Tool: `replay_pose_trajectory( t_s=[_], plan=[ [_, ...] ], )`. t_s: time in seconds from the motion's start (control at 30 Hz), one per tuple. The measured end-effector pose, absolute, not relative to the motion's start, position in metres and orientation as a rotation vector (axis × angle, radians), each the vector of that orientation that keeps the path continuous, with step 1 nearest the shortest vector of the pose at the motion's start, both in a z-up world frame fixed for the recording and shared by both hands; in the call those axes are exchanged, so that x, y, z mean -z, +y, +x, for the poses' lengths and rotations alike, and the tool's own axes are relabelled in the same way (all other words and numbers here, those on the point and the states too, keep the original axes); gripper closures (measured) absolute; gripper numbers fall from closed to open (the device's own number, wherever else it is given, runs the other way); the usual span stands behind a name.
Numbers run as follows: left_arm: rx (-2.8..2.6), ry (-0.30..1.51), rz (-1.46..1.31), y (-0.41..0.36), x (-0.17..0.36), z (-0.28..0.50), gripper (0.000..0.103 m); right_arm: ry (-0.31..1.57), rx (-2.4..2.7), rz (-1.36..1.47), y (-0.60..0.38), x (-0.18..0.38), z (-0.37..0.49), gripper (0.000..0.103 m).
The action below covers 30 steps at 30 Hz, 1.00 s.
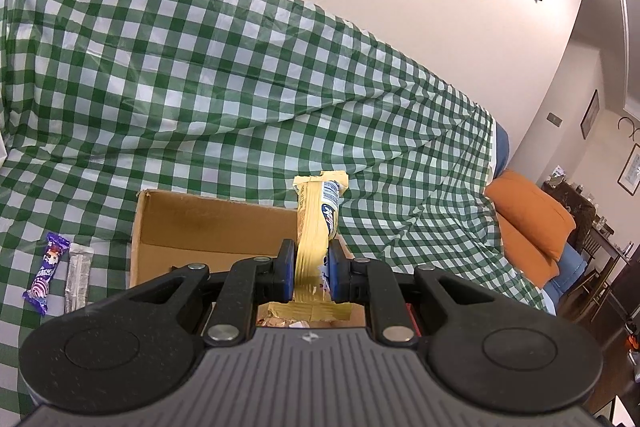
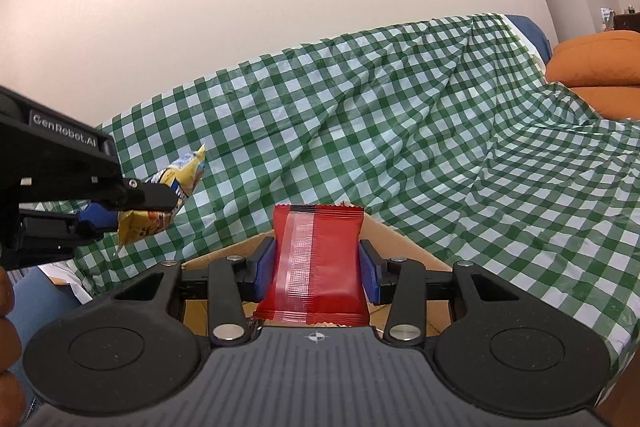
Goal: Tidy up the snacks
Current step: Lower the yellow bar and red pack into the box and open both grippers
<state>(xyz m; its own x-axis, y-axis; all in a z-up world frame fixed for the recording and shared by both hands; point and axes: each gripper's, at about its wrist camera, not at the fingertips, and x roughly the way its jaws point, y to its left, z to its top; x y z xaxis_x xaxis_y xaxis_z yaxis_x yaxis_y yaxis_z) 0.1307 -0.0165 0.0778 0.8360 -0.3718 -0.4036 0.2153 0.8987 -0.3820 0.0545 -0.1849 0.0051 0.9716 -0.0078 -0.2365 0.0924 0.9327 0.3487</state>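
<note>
Snacks were mid-sort over a sofa draped in green-and-white checked cloth point(image 1: 240, 67). The left gripper point(image 1: 313, 269) was pinched nearly closed on a slim yellow wrapped bar point(image 1: 318, 223), crinkled and standing upright above an open cardboard box point(image 1: 192, 227). The right gripper point(image 2: 317, 267), jaws partly apart, clamped a plump, glossy red packet point(image 2: 316, 267) with a ribbed centre seam and serrated ends, also over the box. Both pieces appeared ready for dropping in; the next move called for lowering each toward the box floor and easing the pads apart. Two snacks lay flat on the cloth just left of the box: a purple wrapper point(image 1: 46, 273) and a silver foil stick point(image 1: 78, 277), side by side.
</note>
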Motion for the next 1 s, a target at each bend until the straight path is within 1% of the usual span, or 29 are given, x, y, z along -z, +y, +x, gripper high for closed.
replay_pose_trajectory(
  t_s=[0.57, 0.6, 0.63, 0.67, 0.7, 0.73, 1.0],
  plan=[
    [0.316, 0.484, -0.340, -0.015, -0.083, 0.133, 0.085, 0.241, 0.045, 0.361, -0.184, -0.002, 0.056, 0.057],
    [0.308, 0.486, -0.339, -0.016, -0.083, 0.133, 0.083, 0.244, 0.044, 0.358, -0.184, -0.003, 0.056, 0.055],
    [0.298, 0.492, -0.340, -0.015, -0.083, 0.133, 0.072, 0.253, 0.045, 0.347, -0.182, -0.003, 0.058, 0.053],
    [0.290, 0.496, -0.347, -0.014, -0.082, 0.133, 0.066, 0.265, 0.056, 0.334, -0.180, -0.003, 0.059, 0.048],
    [0.286, 0.493, -0.353, -0.013, -0.082, 0.133, 0.062, 0.278, 0.063, 0.323, -0.179, -0.003, 0.061, 0.033],
    [0.282, 0.490, -0.354, -0.012, -0.081, 0.132, 0.062, 0.283, 0.074, 0.317, -0.178, -0.003, 0.062, 0.028],
    [0.234, 0.460, -0.327, 0.005, -0.070, 0.115, 0.063, 0.281, 0.067, 0.300, -0.175, -0.002, 0.060, 0.028]
  ],
)
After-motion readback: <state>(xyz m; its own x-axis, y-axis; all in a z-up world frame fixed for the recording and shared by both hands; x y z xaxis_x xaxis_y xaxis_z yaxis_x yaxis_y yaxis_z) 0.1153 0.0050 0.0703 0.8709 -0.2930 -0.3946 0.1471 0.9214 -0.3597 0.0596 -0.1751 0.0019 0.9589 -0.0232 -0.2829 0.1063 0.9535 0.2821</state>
